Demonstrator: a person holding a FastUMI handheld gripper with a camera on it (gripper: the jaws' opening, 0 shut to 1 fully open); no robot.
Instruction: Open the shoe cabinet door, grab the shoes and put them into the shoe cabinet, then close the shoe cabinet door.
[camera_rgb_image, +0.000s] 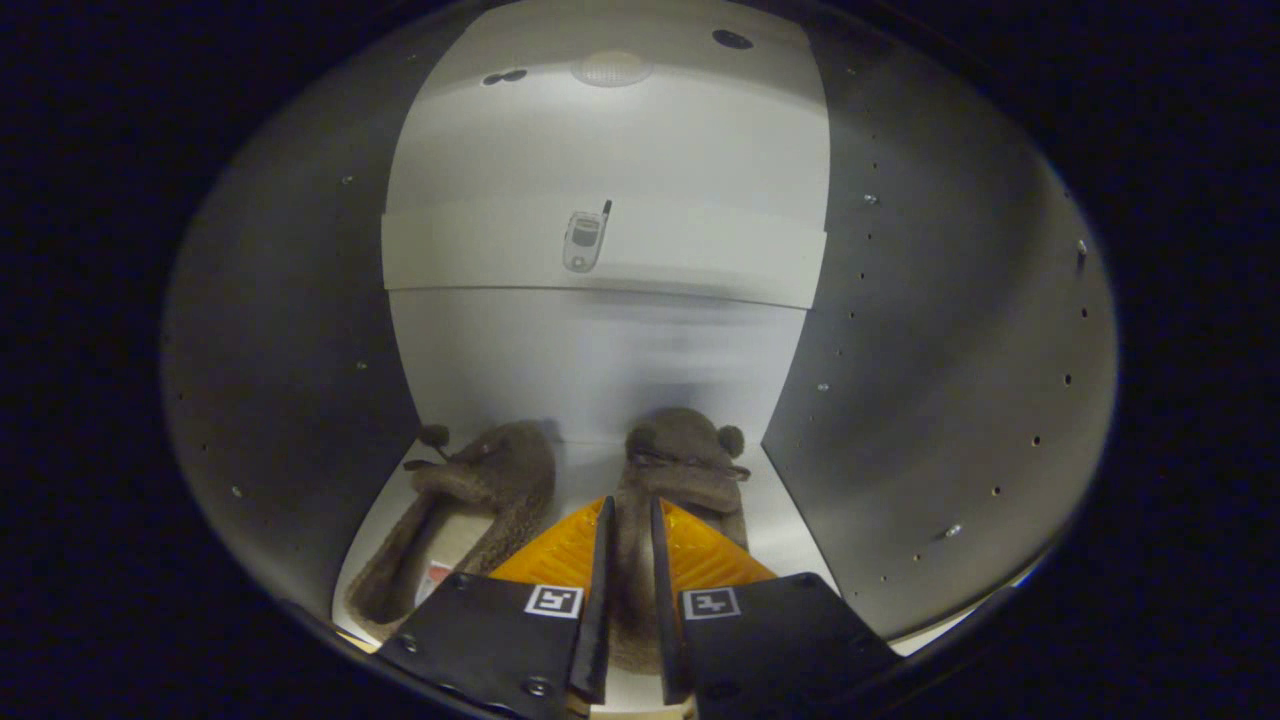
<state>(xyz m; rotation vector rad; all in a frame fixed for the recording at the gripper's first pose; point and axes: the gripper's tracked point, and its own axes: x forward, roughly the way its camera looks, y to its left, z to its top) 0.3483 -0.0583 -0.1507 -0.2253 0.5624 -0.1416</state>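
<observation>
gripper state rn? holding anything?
Gripper: fingers nearly closed on the right slipper, inside the cabinet; a firm press on both sides cannot be told.

I count two slippers in the cabinet (300, 330): the left slipper (470, 520) and the right slipper (685, 470), which my gripper (627, 560) holds between its two fingers. I see one shelf (600, 250) above them, with one phone (585, 238) on it. On top there is, perhaps, one round lamp (612, 68).
</observation>
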